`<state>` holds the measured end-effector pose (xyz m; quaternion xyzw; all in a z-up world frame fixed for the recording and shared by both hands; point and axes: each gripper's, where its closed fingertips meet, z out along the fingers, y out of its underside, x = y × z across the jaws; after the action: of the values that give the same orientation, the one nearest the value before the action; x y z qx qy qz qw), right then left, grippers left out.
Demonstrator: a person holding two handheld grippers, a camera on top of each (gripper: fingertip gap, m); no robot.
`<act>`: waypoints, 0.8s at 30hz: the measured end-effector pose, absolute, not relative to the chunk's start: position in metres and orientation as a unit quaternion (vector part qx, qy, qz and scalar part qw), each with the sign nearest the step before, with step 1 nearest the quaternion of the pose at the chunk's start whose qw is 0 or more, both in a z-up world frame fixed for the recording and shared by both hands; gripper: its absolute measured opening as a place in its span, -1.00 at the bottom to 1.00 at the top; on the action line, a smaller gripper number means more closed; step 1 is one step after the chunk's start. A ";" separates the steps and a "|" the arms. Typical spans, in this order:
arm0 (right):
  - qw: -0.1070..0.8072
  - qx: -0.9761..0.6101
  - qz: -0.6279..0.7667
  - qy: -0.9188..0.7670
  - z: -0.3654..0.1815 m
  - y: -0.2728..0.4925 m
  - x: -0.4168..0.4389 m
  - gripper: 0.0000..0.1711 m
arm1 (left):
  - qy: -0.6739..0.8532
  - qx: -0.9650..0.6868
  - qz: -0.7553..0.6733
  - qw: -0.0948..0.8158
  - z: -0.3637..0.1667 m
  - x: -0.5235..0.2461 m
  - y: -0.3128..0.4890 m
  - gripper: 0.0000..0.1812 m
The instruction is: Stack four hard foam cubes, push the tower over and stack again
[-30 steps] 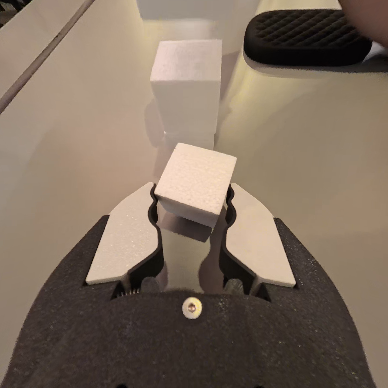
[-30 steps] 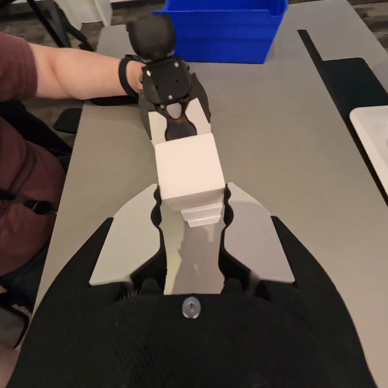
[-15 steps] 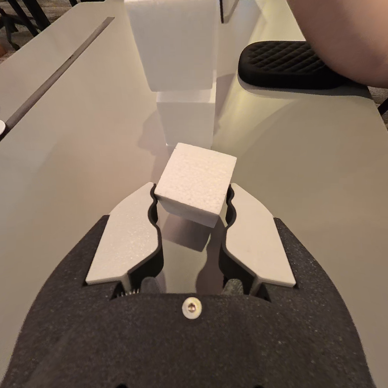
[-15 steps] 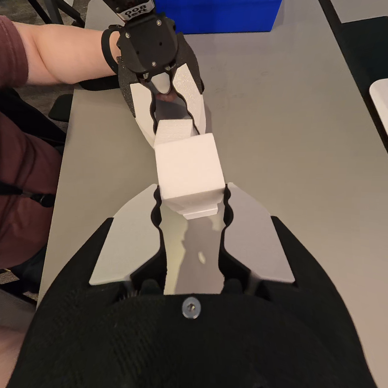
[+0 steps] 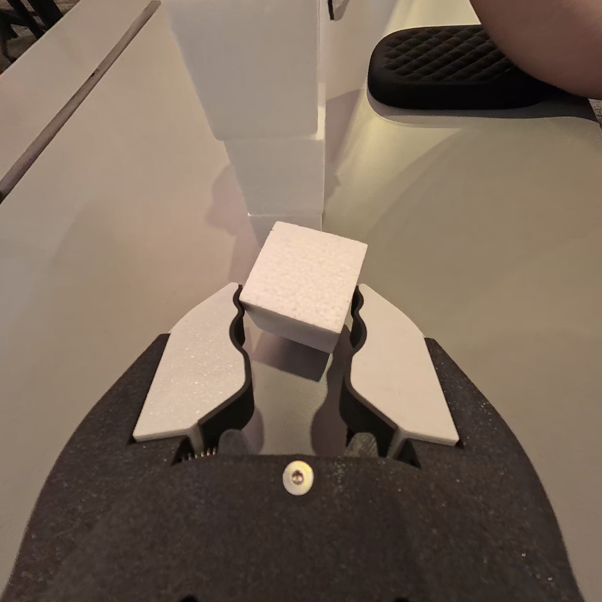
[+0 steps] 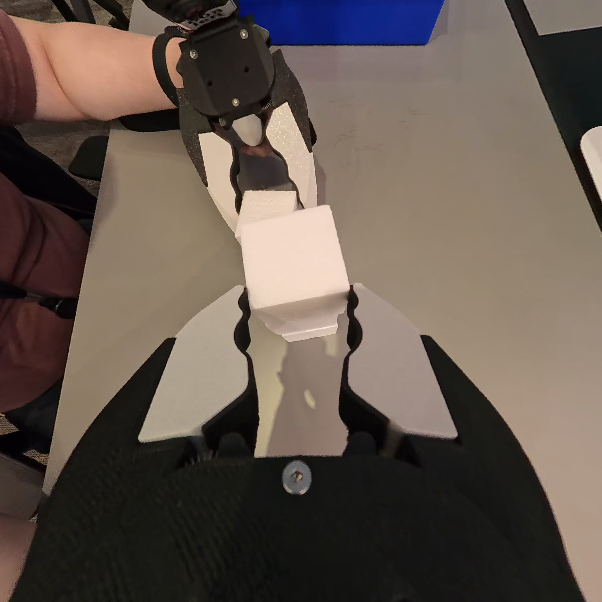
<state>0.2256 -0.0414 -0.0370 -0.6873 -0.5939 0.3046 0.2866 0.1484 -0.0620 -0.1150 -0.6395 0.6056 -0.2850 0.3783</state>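
Grey and smooth, the table (image 6: 439, 228) fills both views, with a blue bin (image 6: 338, 22) at its far edge and a black quilted pad (image 5: 456, 68) off to one side in the left wrist view. At the table's middle stands a tower of white foam cubes (image 6: 293, 260), seen from above in the right wrist view, with two lower cubes peeping out a little beneath the top one. The right tool (image 6: 297, 294) points down over this tower, its pale fingers closed against the two sides of the top cube. The left tool (image 6: 267, 203) reaches in from the far side, held by a person's bare forearm (image 6: 91, 75) with a black wrist strap and a dark red sleeve. This left tool is closed on a separate foam cube (image 5: 303, 286), which sits skewed between its fingertips and is held clear of the table, just beside the tower and below its top. In the left wrist view the tower (image 5: 260, 81) rises close ahead, its upper part running out of the picture. A second table surface lies alongside, with a dark gap between them.
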 end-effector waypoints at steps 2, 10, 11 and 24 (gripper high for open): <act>0.286 -0.689 0.304 -0.593 -0.037 -0.041 0.227 -0.31 | 0.607 -0.640 -0.283 0.376 -0.116 0.148 -0.062 -0.30; 0.298 -0.685 0.320 -0.583 -0.027 -0.043 0.225 -0.32 | 0.608 -0.640 -0.281 0.377 -0.117 0.149 -0.063 -0.30; 0.294 -0.687 0.319 -0.584 -0.029 -0.043 0.225 -0.32 | 0.608 -0.640 -0.280 0.376 -0.117 0.149 -0.063 -0.30; 0.286 -0.693 0.307 -0.587 -0.037 -0.042 0.223 -0.32 | 0.616 -0.640 -0.274 0.369 -0.121 0.149 -0.065 -0.30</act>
<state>0.2231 -0.0423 -0.0367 -0.6927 -0.5868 0.3067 0.2859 0.1492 -0.0651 -0.1209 -0.6396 0.6162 -0.2741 0.3689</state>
